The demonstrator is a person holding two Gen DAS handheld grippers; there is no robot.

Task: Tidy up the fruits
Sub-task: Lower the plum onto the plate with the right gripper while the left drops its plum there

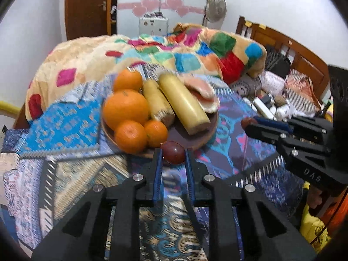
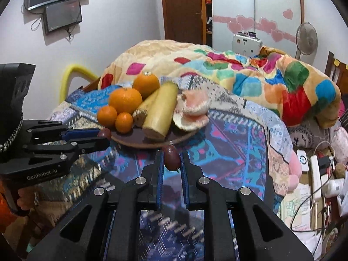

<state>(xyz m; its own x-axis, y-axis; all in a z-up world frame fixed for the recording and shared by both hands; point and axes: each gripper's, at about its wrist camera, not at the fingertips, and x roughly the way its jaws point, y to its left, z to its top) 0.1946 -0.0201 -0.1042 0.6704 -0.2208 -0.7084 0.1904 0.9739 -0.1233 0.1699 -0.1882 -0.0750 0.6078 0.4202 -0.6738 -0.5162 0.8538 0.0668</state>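
Count: four oranges (image 1: 126,108) – two larger, two smaller – bunched at one side of the brown plate (image 1: 191,140). Next to them two yellow peeled-looking cylinders (image 1: 183,103), lying side by side and leaning on the pile. At the far side, pale pink pieces (image 1: 201,91), blurred; can't tell how many or what fruit. Two small dark red fruits, neither on the plate.

Left gripper (image 1: 173,155) is clamped on one dark red fruit (image 1: 174,154), pinched at the fingertips just in front of the plate's near rim. Right gripper (image 2: 171,158) is closed tight on the other dark red fruit (image 2: 171,158), also just short of the rim. Both point down at a slant toward the plate, side by side.

Plate sits on a patterned cloth (image 2: 228,134) over the bed – a multicoloured blanket (image 2: 250,80) is heaped behind it.
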